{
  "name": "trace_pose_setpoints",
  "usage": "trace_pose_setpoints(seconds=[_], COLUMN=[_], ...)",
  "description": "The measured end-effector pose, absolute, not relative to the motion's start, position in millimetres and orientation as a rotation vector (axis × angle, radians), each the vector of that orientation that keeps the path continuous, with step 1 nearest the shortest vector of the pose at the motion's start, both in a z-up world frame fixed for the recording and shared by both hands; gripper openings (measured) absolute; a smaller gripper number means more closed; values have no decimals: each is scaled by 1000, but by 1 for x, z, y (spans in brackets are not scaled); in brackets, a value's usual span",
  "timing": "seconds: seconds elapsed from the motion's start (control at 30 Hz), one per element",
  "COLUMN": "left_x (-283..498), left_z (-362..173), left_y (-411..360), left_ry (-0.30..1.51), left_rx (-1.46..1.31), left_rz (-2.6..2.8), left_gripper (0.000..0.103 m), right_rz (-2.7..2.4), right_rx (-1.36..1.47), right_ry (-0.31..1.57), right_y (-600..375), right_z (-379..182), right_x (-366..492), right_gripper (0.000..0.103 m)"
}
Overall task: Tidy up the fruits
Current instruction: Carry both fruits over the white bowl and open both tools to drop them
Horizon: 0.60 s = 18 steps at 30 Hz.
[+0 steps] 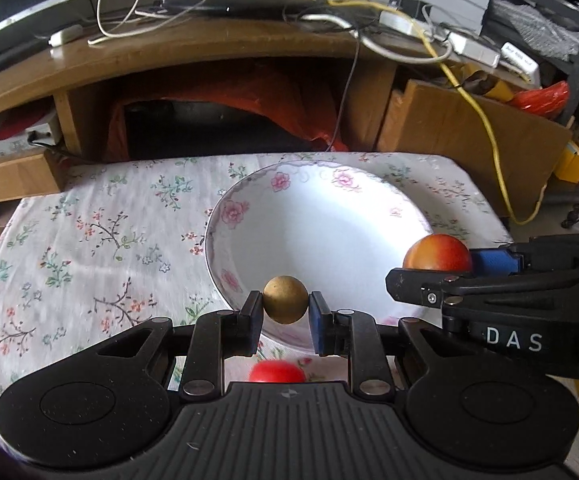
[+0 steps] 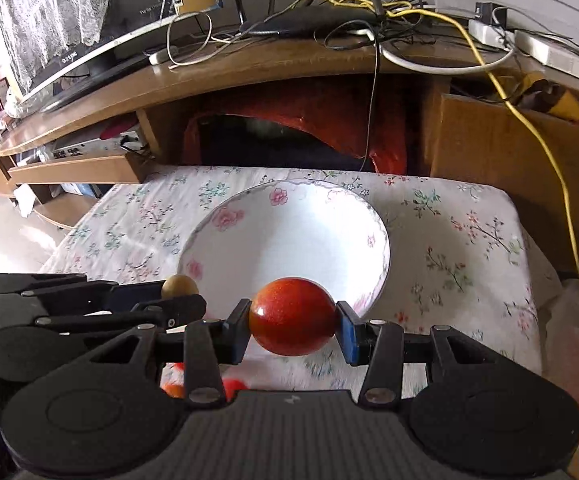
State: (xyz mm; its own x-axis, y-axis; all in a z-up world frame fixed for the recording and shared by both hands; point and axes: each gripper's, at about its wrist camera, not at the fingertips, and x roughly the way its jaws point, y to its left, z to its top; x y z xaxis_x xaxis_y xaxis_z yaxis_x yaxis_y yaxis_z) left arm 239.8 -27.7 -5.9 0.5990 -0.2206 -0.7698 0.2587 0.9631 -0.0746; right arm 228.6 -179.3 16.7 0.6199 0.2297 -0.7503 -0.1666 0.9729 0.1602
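Observation:
A white bowl with pink flowers stands empty on the floral tablecloth. My left gripper is shut on a small tan round fruit, held over the bowl's near rim; the fruit also shows in the right wrist view. My right gripper is shut on a red-orange fruit, held at the bowl's near edge; it shows in the left wrist view at the bowl's right rim. A red fruit lies on the cloth under the left gripper, partly hidden.
The small table with the floral cloth ends at right. Behind it stands a wooden desk with cables, a router and a monitor. A cardboard box sits at the back right. Small red-orange pieces show below the right gripper.

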Motion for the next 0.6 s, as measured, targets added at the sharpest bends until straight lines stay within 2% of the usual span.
trace_pose_setpoints(seconds=[0.6], left_x=[253], left_z=[-19], left_y=[-36], left_ry=[890], left_rx=[113], left_rz=[-251], left_gripper=[32], right_rz=[241], right_rx=[83], right_ry=[911], right_y=[-181], right_z=[-17], right_x=[264], right_gripper=[44])
